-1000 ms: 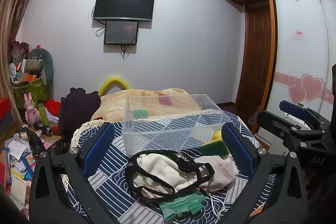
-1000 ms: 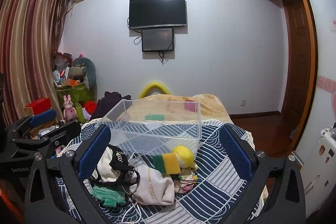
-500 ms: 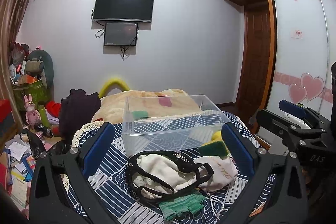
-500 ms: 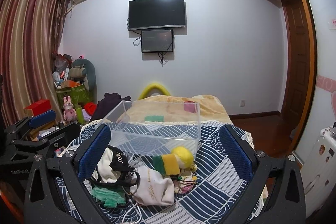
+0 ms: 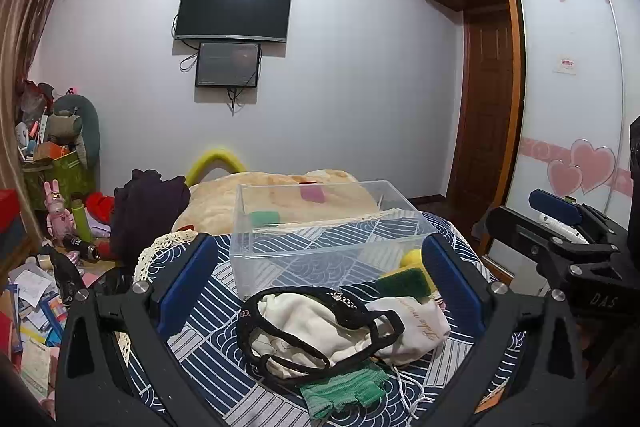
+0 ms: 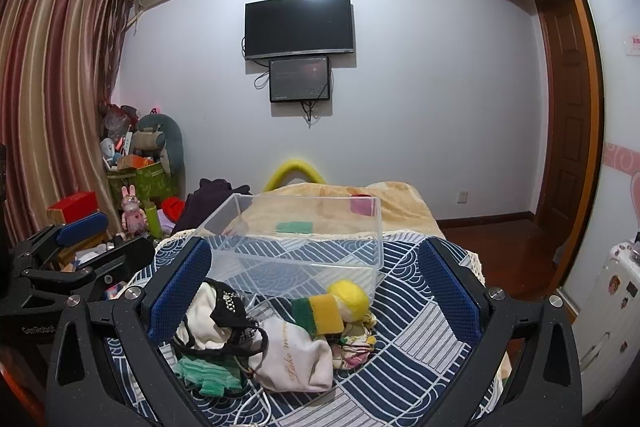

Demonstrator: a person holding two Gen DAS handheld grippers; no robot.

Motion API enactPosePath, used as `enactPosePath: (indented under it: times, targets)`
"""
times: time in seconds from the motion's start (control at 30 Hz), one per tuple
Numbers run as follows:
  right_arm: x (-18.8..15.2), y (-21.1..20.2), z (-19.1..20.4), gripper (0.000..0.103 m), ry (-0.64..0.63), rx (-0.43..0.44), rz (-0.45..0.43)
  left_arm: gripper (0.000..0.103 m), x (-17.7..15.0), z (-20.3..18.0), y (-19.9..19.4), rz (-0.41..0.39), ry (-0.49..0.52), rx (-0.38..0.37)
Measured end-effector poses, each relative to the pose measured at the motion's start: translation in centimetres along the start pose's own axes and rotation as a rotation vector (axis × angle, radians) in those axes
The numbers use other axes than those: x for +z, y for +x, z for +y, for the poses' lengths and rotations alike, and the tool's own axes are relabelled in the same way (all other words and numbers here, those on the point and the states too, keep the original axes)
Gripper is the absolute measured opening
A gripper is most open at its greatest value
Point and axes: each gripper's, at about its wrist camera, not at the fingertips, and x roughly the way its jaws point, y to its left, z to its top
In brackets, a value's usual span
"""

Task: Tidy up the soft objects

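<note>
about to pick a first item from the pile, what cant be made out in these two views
- Cream drawstring pouch: script lettering too small to read, both views.
- Floral cloth: mostly under the yellow-green sponge, right wrist view; barely visible in the left.
- White garment: shape hidden by the black strappy garment.
- Green knitted glove: upper part tucked under the pile, left wrist view.
- Clear plastic box: appears empty.

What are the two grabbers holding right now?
Nothing. The left gripper and the right gripper are both wide open above the pile of soft things, which lies untouched in front of the clear box.
</note>
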Motion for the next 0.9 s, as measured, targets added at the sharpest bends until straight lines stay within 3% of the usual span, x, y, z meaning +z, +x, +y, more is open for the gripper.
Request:
enactPosePath:
  times: [0.9]
  targets:
    - [-0.64,0.02,0.24,0.103,-0.026,-0.018,-0.036,0.103,-0.24,0.08,0.98,0.024,-0.011,-0.007]
